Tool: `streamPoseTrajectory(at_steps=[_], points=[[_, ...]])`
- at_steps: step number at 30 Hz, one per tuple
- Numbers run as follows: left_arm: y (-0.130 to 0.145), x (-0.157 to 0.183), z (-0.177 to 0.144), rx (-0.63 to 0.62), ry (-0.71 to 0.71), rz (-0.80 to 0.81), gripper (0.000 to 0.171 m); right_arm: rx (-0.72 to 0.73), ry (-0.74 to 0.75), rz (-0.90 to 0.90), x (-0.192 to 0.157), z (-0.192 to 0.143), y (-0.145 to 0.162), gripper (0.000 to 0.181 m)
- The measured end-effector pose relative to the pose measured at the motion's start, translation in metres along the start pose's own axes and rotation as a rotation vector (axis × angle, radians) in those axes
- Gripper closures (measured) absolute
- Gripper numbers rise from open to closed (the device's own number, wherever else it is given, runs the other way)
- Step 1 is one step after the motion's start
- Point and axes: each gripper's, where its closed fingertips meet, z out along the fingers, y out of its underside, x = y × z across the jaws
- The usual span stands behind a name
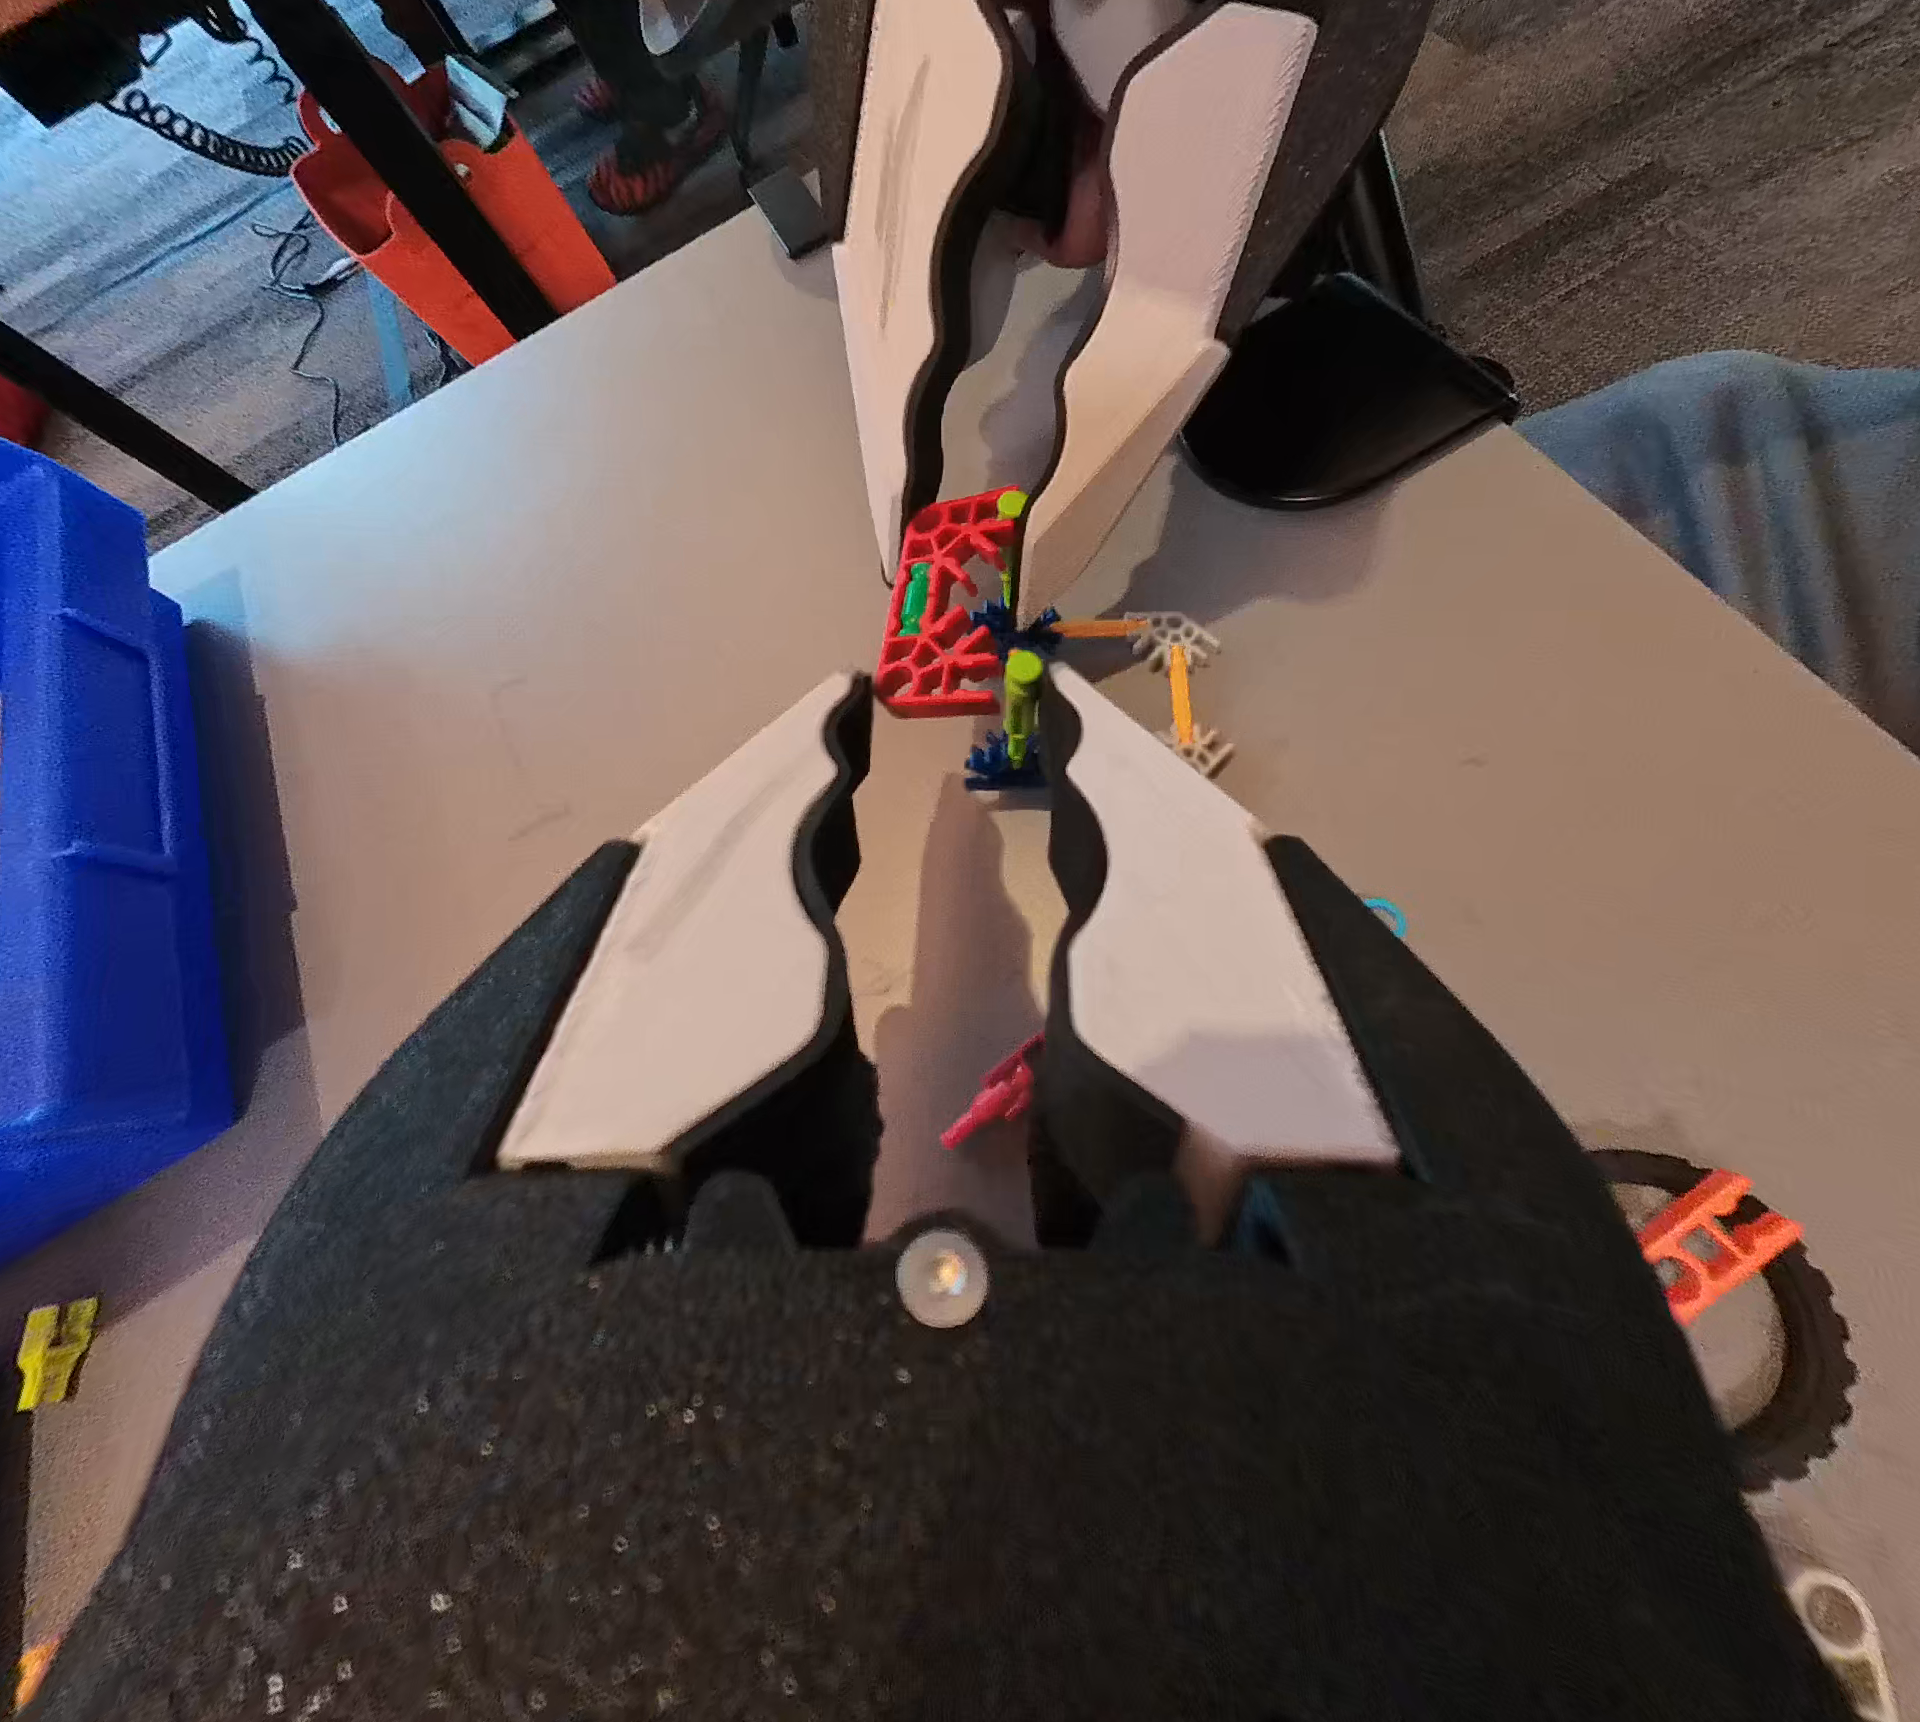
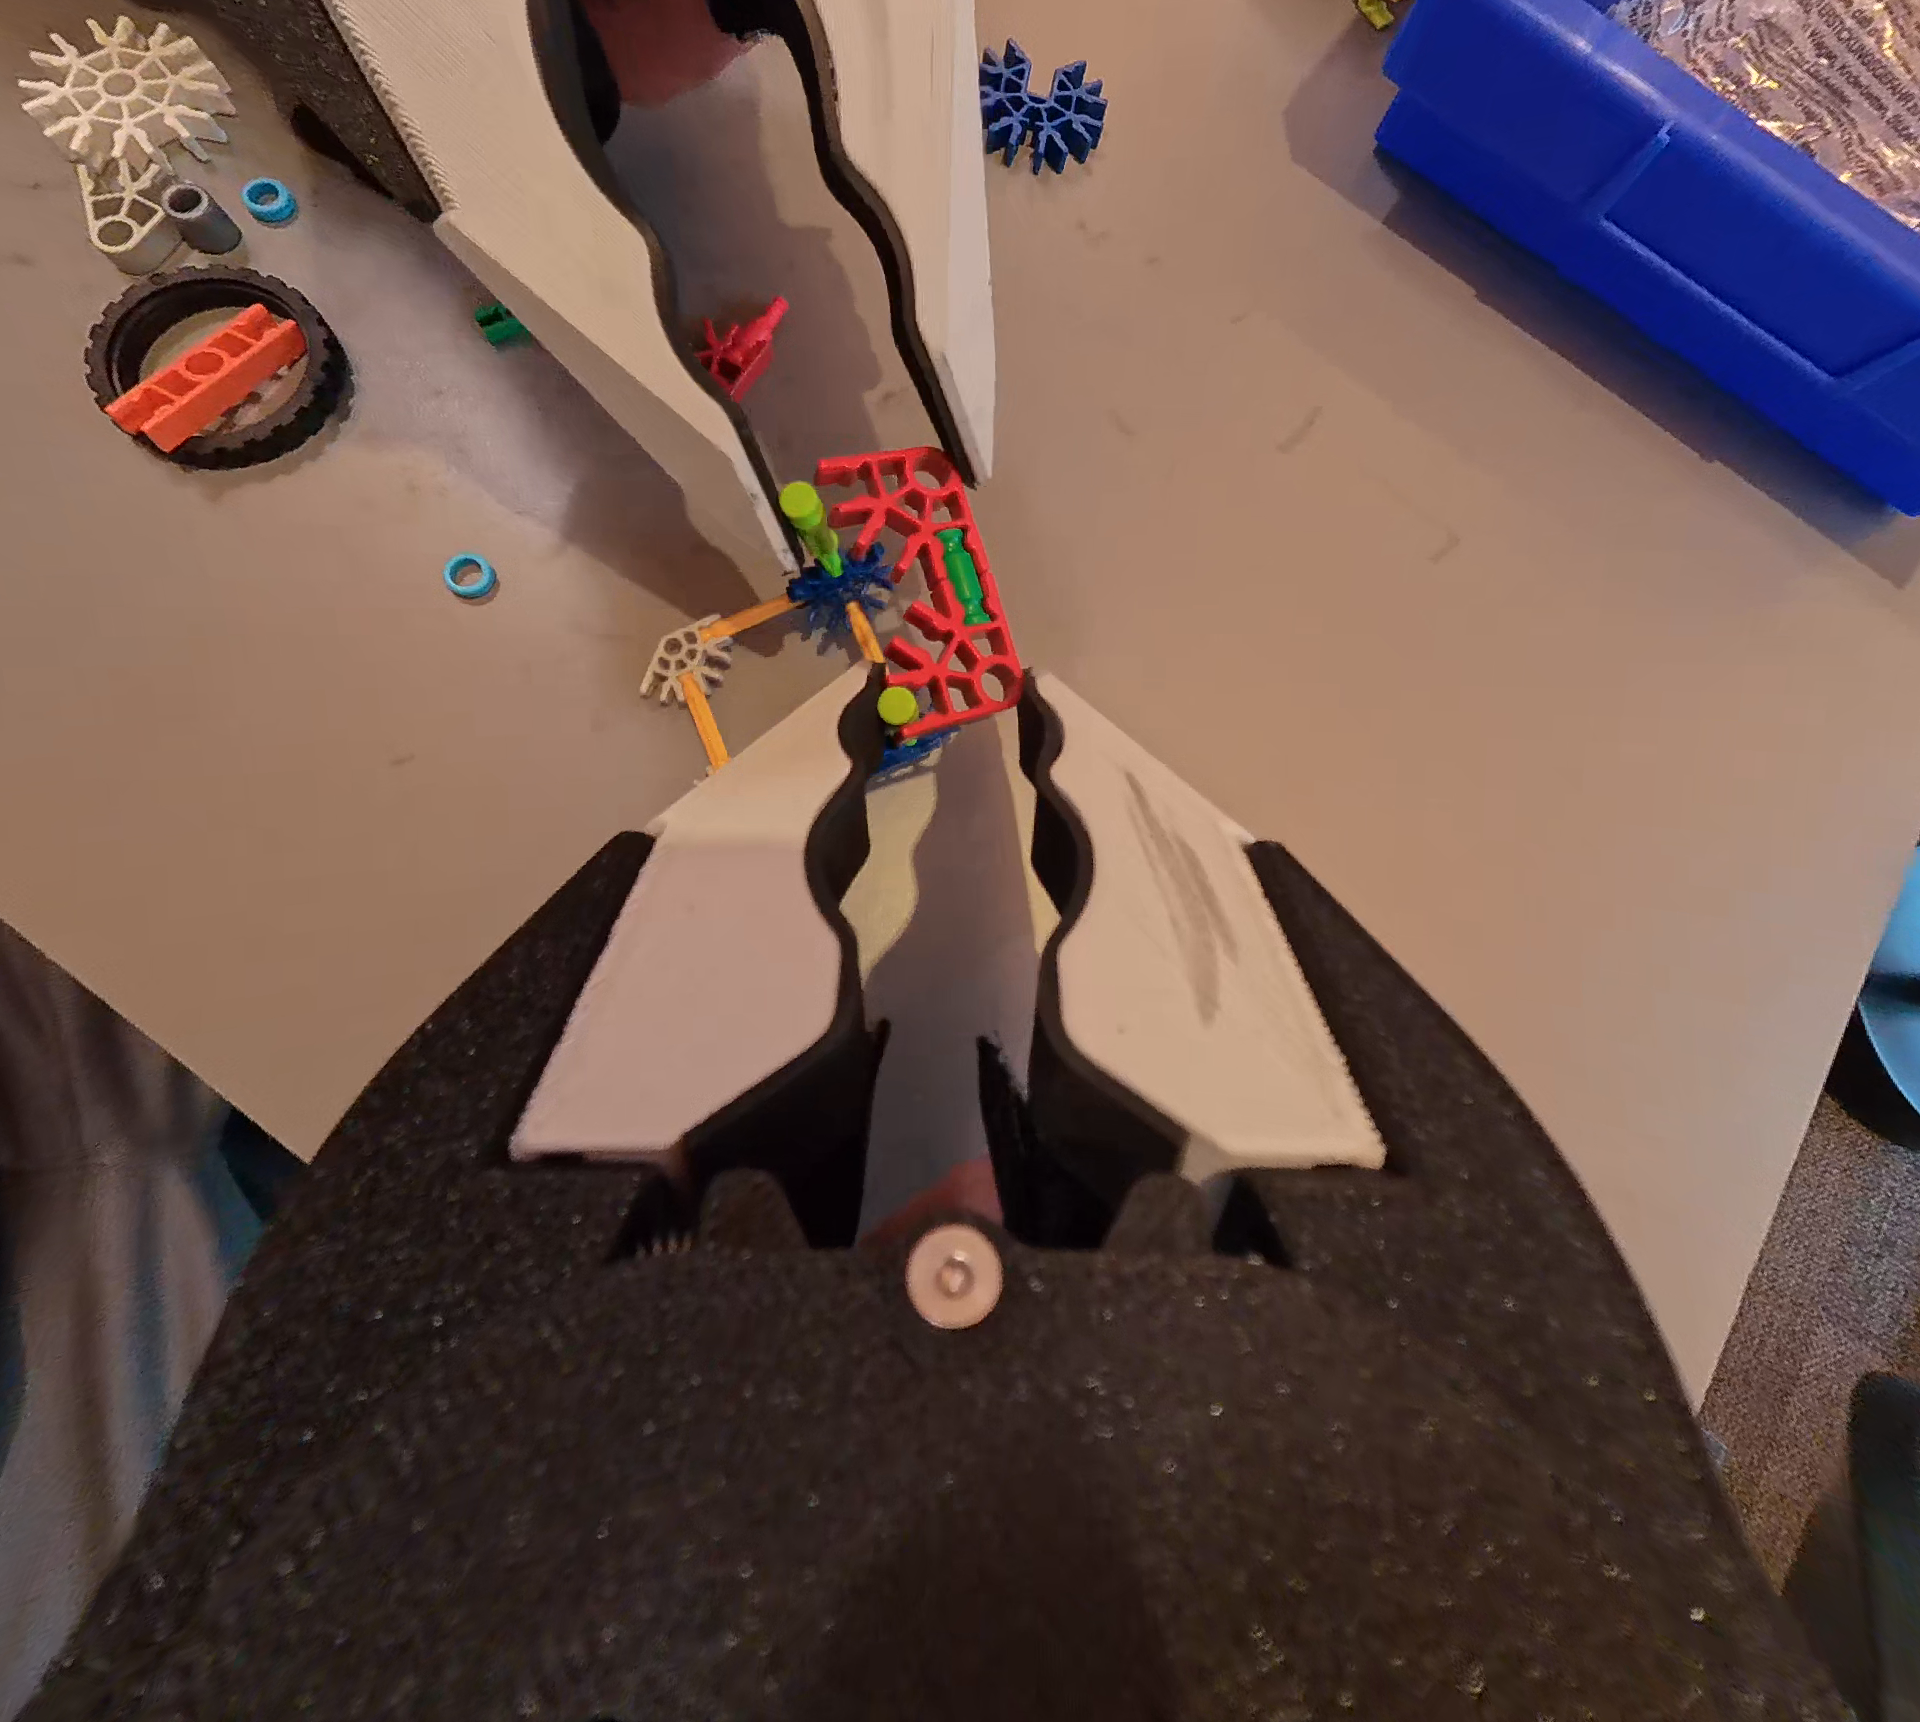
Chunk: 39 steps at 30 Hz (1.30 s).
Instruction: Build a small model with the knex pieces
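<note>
Both grippers meet tip to tip over a small construction-toy assembly (image 2: 894,602) mid-table. Left gripper (image 1: 956,685) spread, straddling one end of the red lattice panel (image 1: 935,607) and lime rod (image 1: 1021,696); right gripper (image 2: 940,690) likewise parted around the opposite end, neither visibly clamped. Blue bin (image 2: 1662,155) sits well clear by the grey table (image 2: 1351,737) edge; loose tyre (image 2: 218,368), white connector (image 2: 125,88), blue rings (image 2: 470,577) crowd the other side.
</note>
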Motion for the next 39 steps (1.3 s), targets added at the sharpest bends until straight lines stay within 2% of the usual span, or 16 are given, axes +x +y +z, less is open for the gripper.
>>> streamPoseTrajectory(at_steps=[21,27,35,39], points=[[-0.0077,-0.0038,-0.0012,0.066,-0.022,-0.012,0.148,0.056,0.103,-0.058,0.0049,-0.0074,-0.0052,0.157],[-0.0060,-0.0028,0.0007,0.043,-0.056,0.066,0.150,0.051,0.089,-0.049,0.0031,-0.0068,-0.0023,0.156],[-0.0085,-0.0050,-0.0007,0.062,-0.061,0.061,0.151,0.072,0.133,-0.091,0.0056,-0.0091,-0.0066,0.157],[-0.0049,-0.0052,0.0015,0.020,-0.093,0.142,0.151,0.068,0.160,-0.110,0.0058,-0.0077,-0.0051,0.156]])
